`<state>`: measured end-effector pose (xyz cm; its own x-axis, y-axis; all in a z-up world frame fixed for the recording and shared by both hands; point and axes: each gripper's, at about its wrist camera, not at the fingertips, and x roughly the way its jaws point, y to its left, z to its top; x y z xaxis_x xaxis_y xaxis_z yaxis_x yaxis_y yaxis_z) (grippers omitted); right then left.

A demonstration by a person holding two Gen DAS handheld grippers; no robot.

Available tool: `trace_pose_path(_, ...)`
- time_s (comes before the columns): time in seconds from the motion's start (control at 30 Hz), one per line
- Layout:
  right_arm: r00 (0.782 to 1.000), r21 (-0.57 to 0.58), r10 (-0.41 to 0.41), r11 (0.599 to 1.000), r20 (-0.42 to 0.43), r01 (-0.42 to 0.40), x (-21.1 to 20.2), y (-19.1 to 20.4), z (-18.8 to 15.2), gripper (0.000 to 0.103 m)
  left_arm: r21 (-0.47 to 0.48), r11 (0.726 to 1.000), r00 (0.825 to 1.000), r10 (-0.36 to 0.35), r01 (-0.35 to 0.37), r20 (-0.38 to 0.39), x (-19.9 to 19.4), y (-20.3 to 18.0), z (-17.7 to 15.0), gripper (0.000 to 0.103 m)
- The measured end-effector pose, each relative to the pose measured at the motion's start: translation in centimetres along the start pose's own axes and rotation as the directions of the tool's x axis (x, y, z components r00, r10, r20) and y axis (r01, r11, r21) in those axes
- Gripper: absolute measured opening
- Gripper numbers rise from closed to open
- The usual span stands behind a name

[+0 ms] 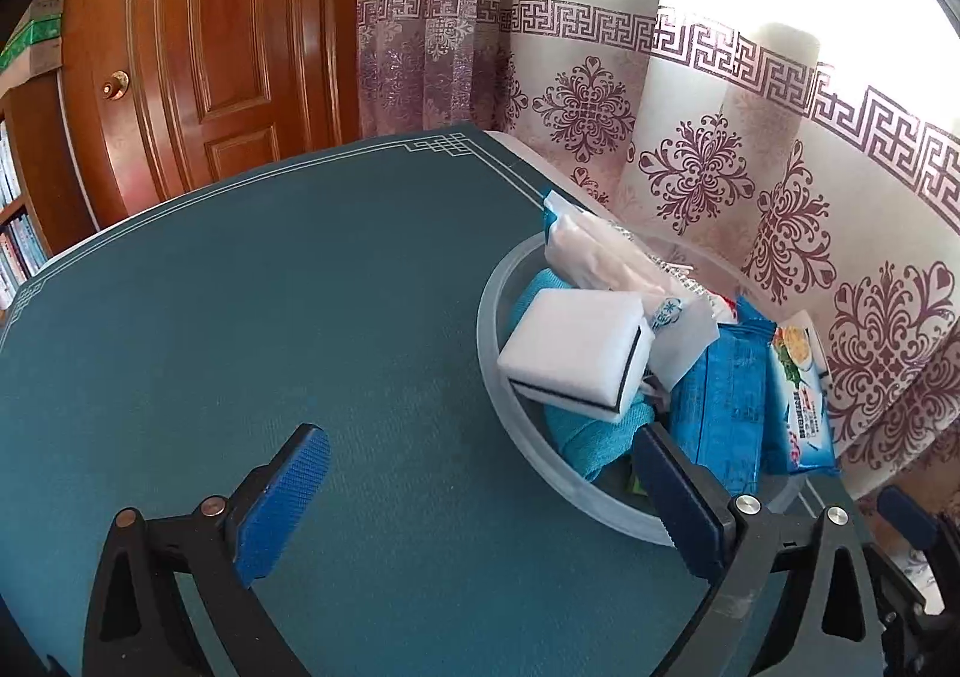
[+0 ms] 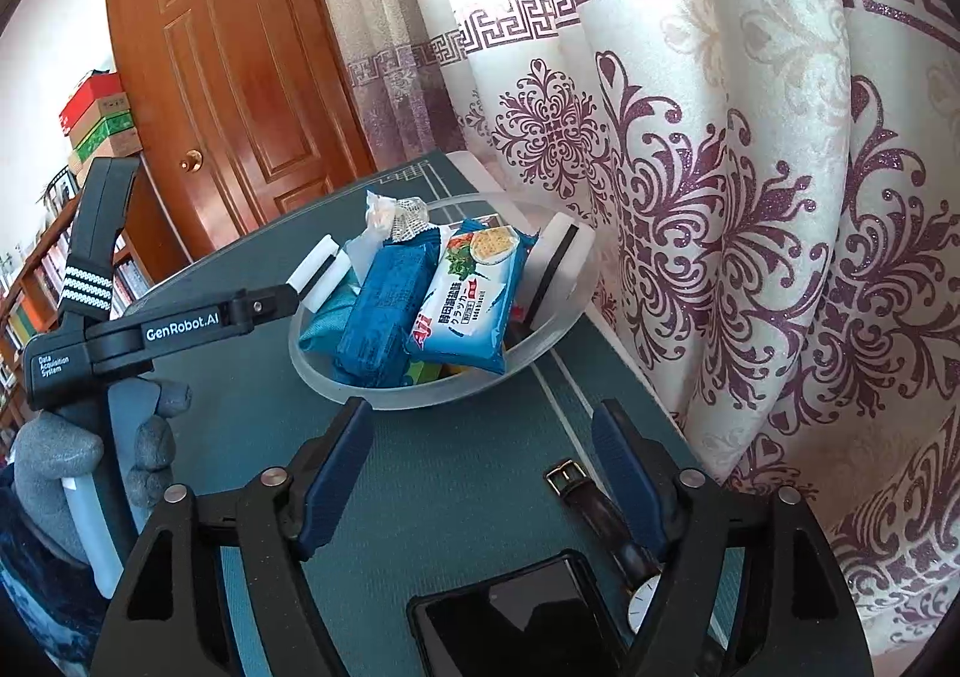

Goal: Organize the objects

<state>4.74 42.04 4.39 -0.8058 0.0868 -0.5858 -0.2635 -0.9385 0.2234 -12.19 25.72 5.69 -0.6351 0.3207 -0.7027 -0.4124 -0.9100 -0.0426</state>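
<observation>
gaping empty, both jaws flank the bowl (image 2: 420,395) of snacks and sponges.

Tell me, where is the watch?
In the right wrist view, the watch lies on the green table mat near the bottom, beside the black phone and between the bowl and the curtain.

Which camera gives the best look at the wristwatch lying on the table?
The right wrist view. The wristwatch lies flat on the green table beside a dark phone, with its buckle, dark strap and part of its white dial showing beneath the right gripper. The left wrist view shows none of it.
</observation>
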Motion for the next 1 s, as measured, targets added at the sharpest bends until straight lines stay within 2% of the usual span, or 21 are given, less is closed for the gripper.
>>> trace_pose_path(0.13, 1.0, 0.01, -0.027, 1.0, -0.002, 0.027, 0.0, 0.2, 0.2, 0.087, 0.001, 0.999, 0.998, 0.045, -0.045, 0.033, -1.7, 0.3, -1.2, 0.103)
trace_pose_path(0.27, 0.998, -0.017, -0.059, 0.998, 0.011, 0.059, -0.1, 1.1, 1.0, 0.1, -0.002, 0.998, 0.996, 0.07, -0.07, 0.047, -2.6, 0.2, -1.8, 0.103)
trace_pose_path(0.53, 0.995, -0.077, -0.089, 0.993, 0.034, 0.091, -0.7, 2.8, 2.0, 0.102, 0.021, 0.996, 0.992, 0.088, -0.09, 0.093, -4.6, -0.4, -2.3, 0.103)
trace_pose_path(0.8, 0.993, -0.132, -0.115, 0.985, 0.0, 0.114, -0.1, 3.6, 1.9, 0.103, 0.045, 0.997, 0.993, 0.064, -0.068, 0.102, -5.1, -1.1, -2.9, 0.103)
trace_pose_path(1.0, 0.987, -0.211, -0.16, 0.966, -0.026, 0.151, 0.8, 3.9, 1.5, 0.103, 0.069, 0.994, 0.991, 0.075, -0.083, 0.109, -5.2, -1.6, -3.3, 0.103)
